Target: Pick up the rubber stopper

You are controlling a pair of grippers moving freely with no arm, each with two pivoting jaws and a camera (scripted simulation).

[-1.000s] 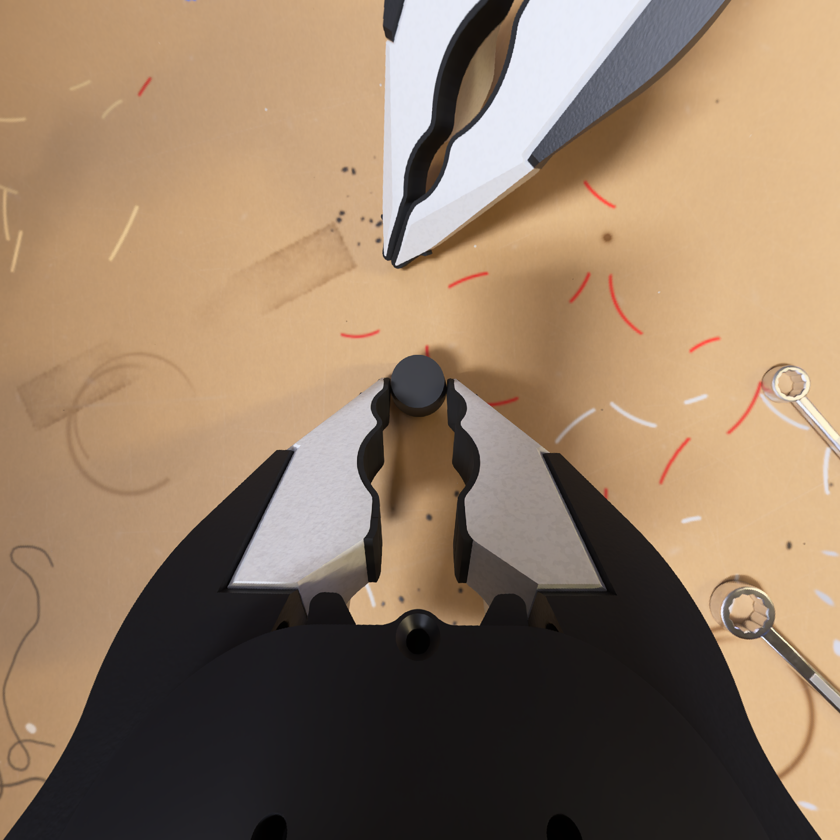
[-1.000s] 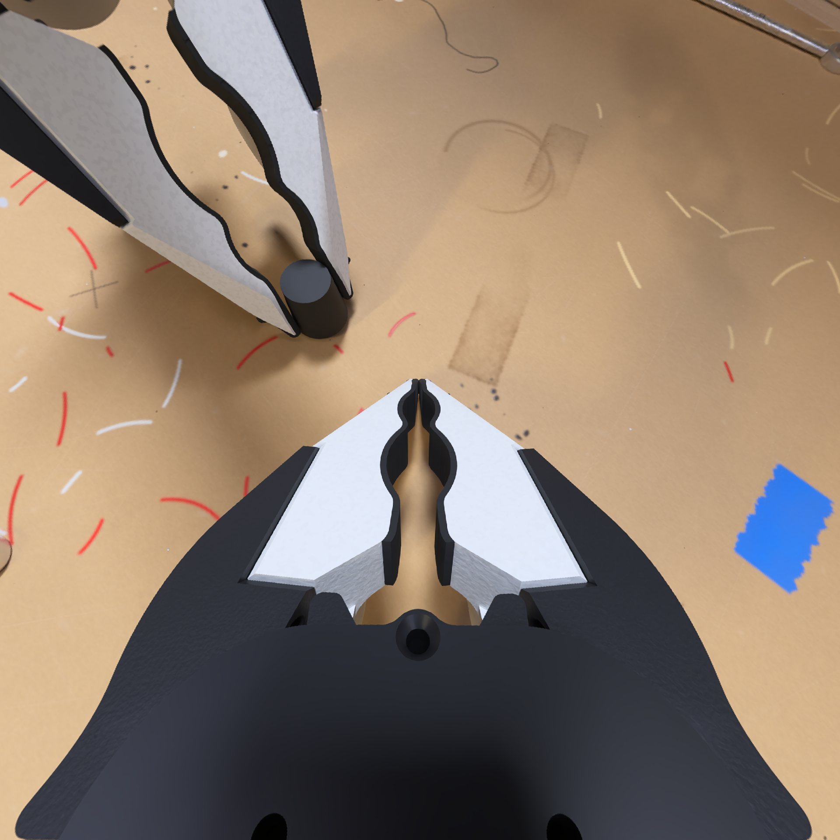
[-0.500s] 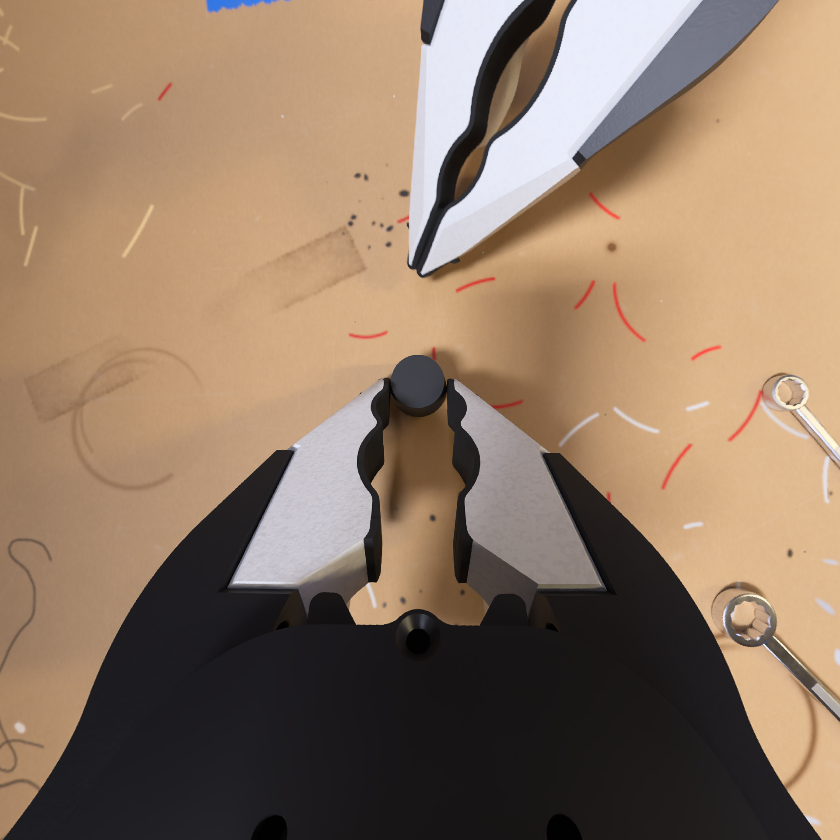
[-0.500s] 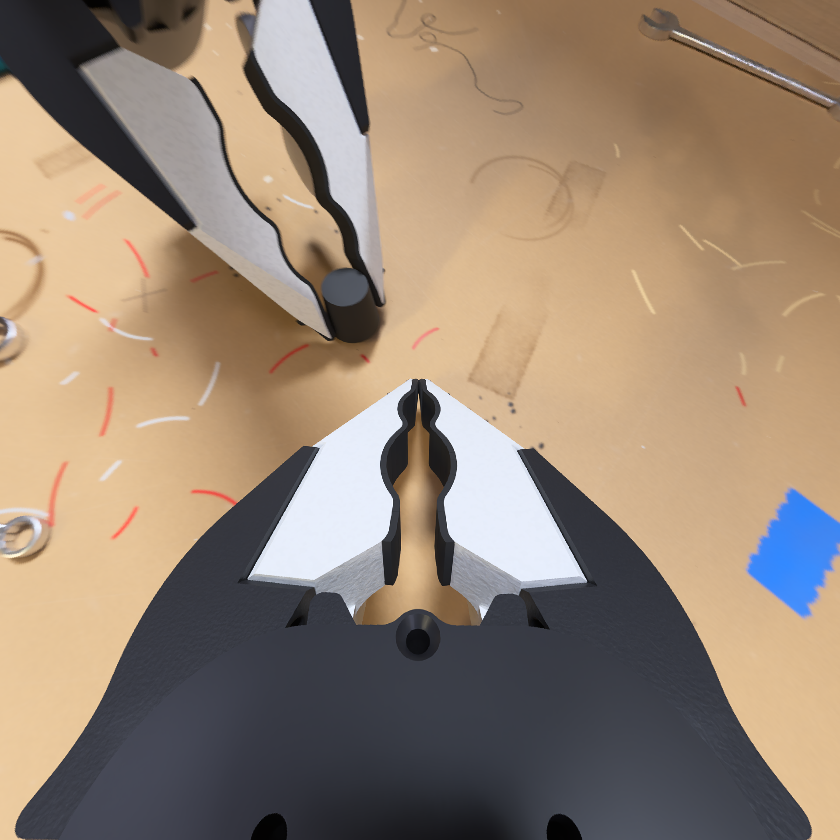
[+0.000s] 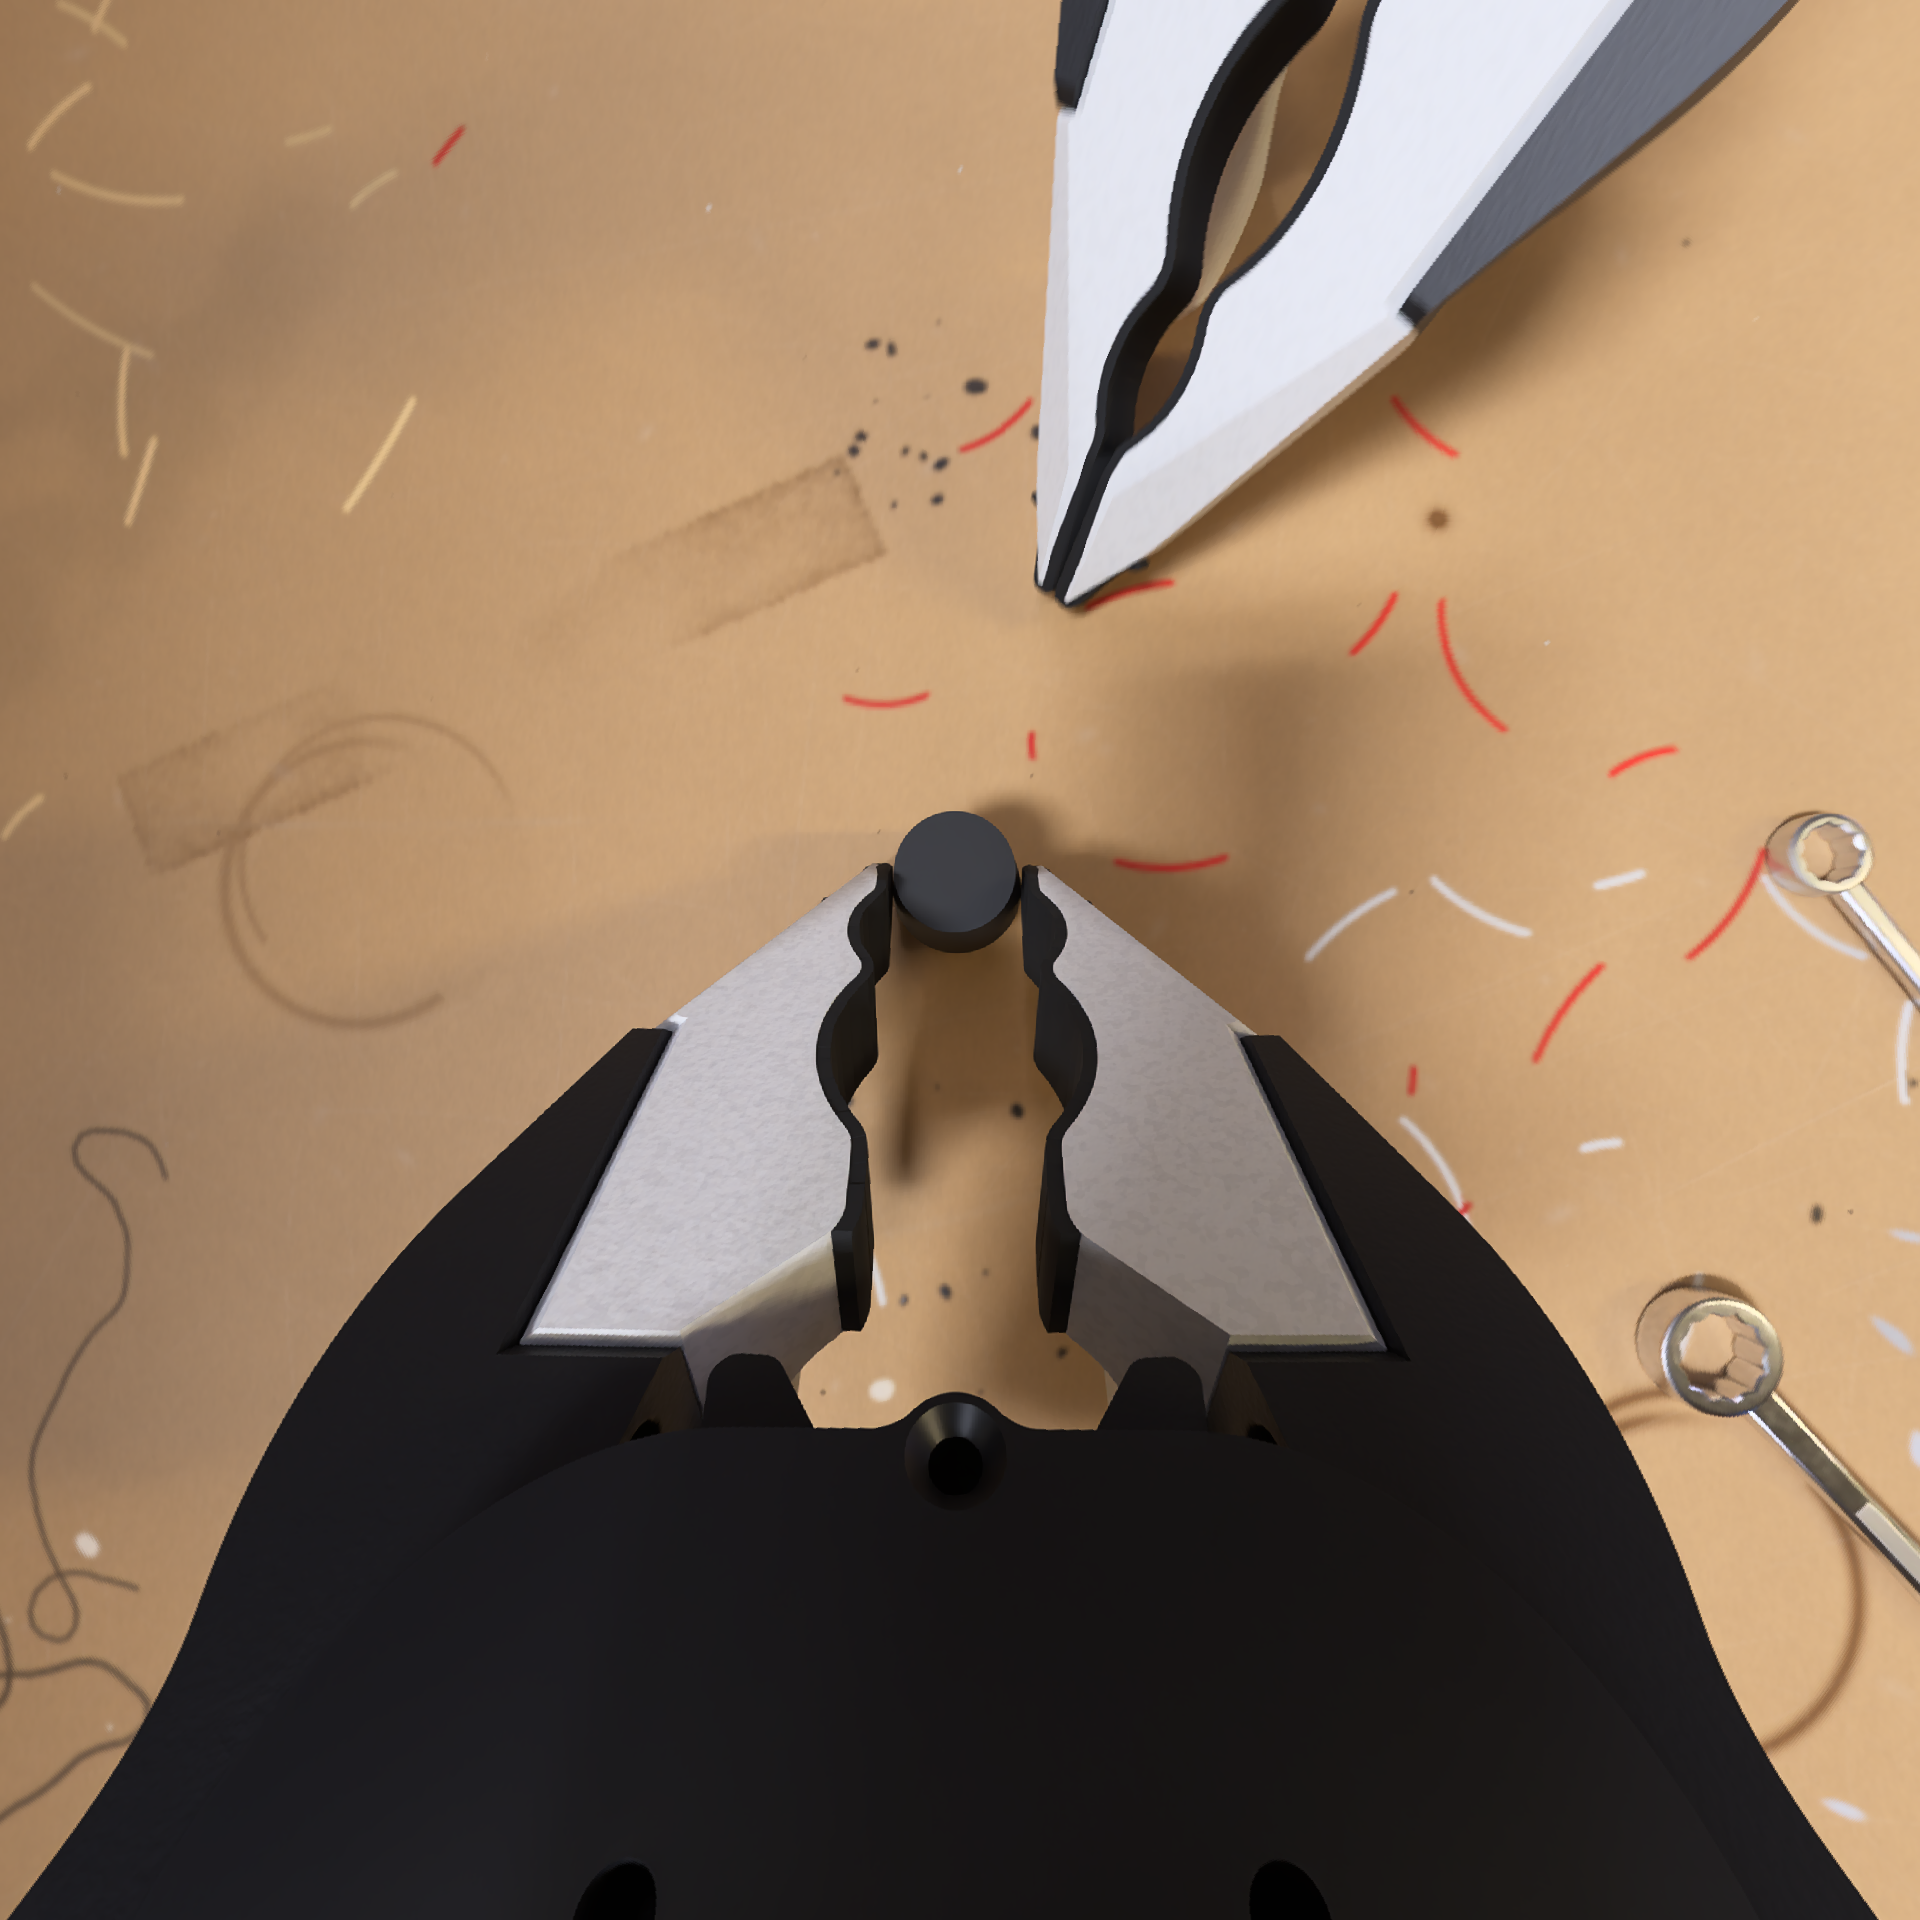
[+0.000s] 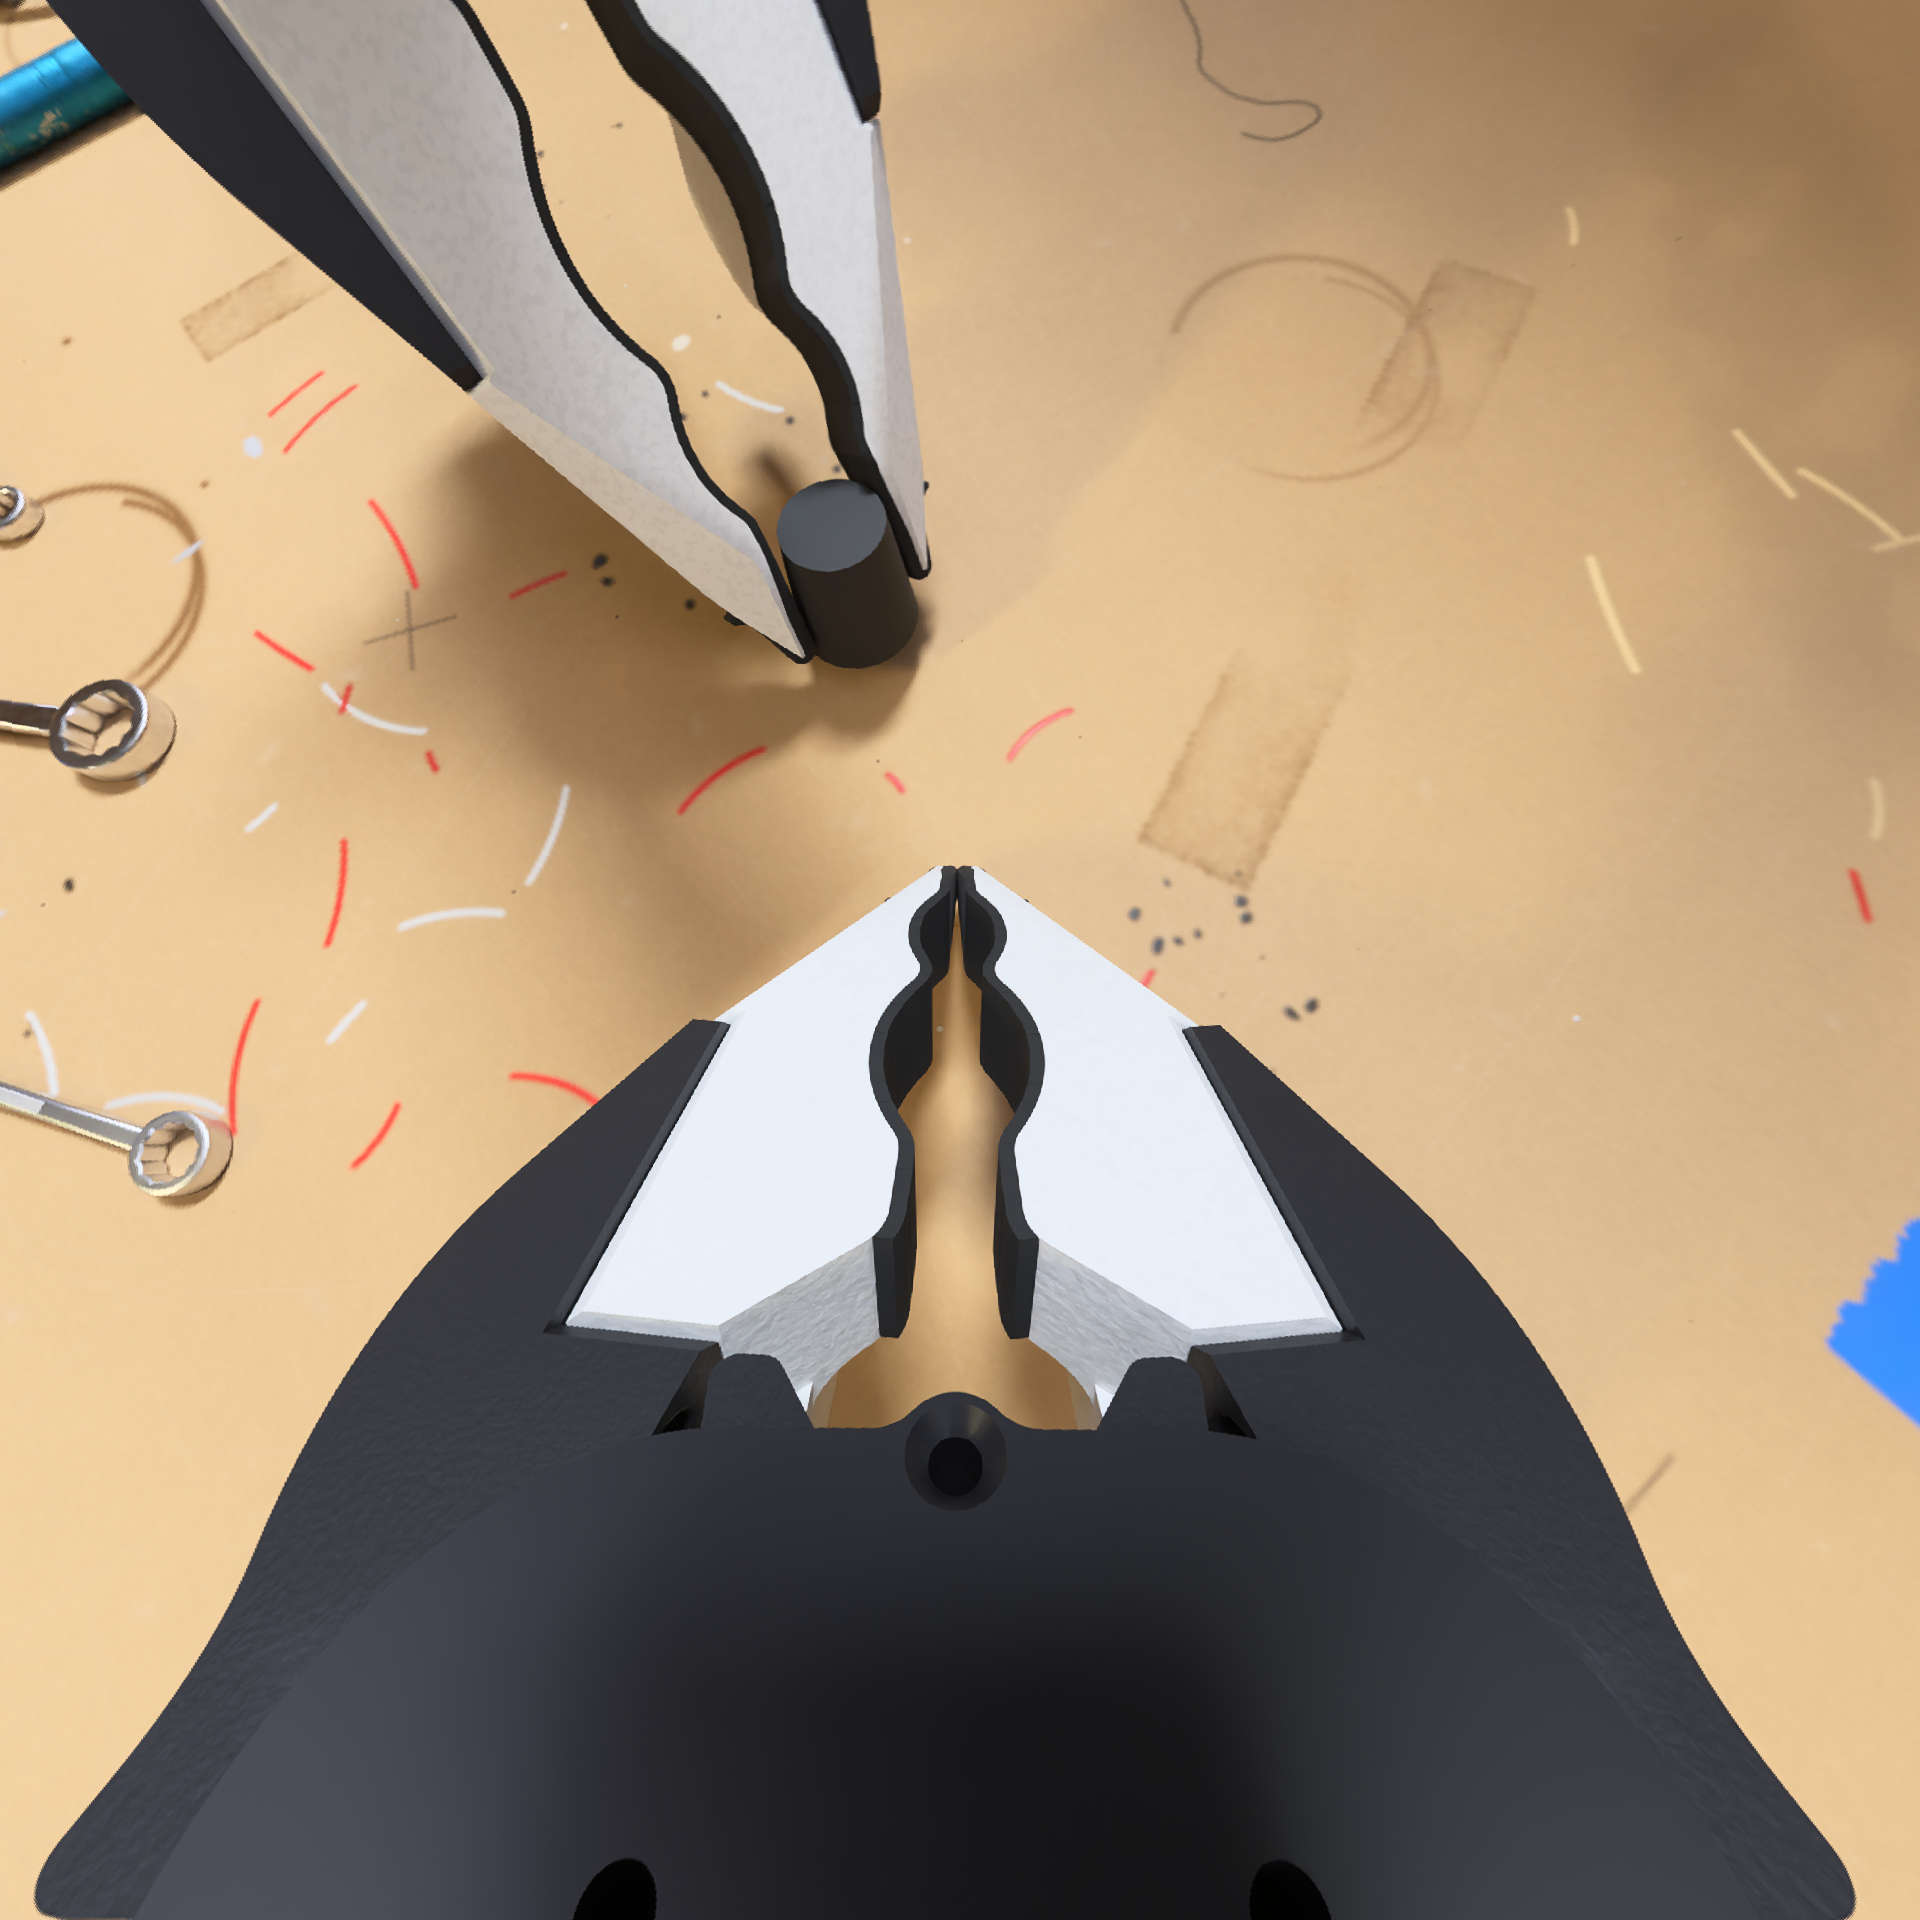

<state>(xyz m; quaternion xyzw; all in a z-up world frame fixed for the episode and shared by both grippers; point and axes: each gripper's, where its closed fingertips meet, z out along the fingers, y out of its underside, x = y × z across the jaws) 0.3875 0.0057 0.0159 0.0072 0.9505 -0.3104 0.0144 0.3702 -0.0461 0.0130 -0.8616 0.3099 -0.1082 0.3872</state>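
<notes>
Rubber stopper (image 5: 954, 878), a short dark cylinder, stood upright between the tips of the left gripper (image 5: 956, 902), whose two fingers pinched it from either side at their very ends. From the right gripper's camera the same stopper (image 6: 844, 582) appeared to the far left, its base at or just above the tan bench top (image 6: 1455, 727); whether it still touched the surface could not be told. The left gripper (image 6: 857, 597) came down on it steeply from above in that view.

The right gripper (image 6: 956, 878) sat apart from the stopper, its fingers pressed together at the tips and holding nothing. Seen from the left camera, that gripper (image 5: 1060, 592) pointed down toward the bench beyond the stopper and a little to the right, well clear of it.

The bench was marked with red, white and pale scratches, dark specks, faded tape patches and a faint ring stain (image 5: 353, 873). Two ring spanners lay off to the right in the left view, one farther (image 5: 1834, 862) and one nearer (image 5: 1725, 1361). A blue patch (image 6: 1881, 1320) showed at the right edge of the right view, and a teal object (image 6: 52, 99) at its far left corner, too cut off to identify.
</notes>
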